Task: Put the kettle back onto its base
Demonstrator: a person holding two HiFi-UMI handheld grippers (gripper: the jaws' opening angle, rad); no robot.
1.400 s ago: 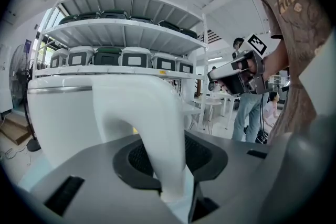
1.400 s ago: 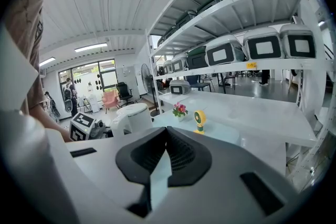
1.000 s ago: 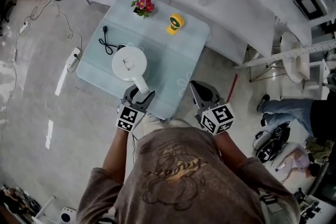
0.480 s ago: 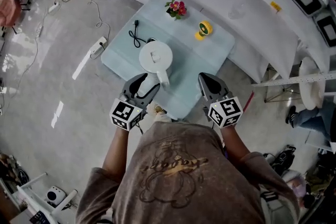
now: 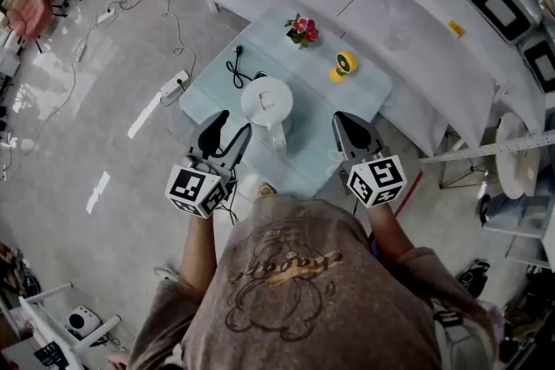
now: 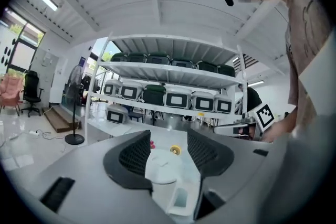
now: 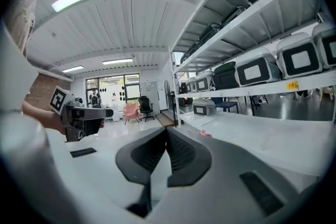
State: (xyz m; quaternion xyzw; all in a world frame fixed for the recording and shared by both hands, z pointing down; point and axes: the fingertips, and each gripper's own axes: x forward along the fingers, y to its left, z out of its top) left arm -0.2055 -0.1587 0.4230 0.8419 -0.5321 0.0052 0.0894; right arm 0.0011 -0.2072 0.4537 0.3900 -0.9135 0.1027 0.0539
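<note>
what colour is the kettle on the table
It's a white plastic kettle; head view shows it best.

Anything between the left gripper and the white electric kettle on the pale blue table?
Nothing visible. The left gripper, whose jaws have just been opening and grip nothing, faces the white electric kettle directly, with only the pale blue table under the gap.

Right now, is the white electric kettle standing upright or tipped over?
Upright. The white electric kettle stands on the pale blue table, its round lid facing up and its handle pointing toward the person.
</note>
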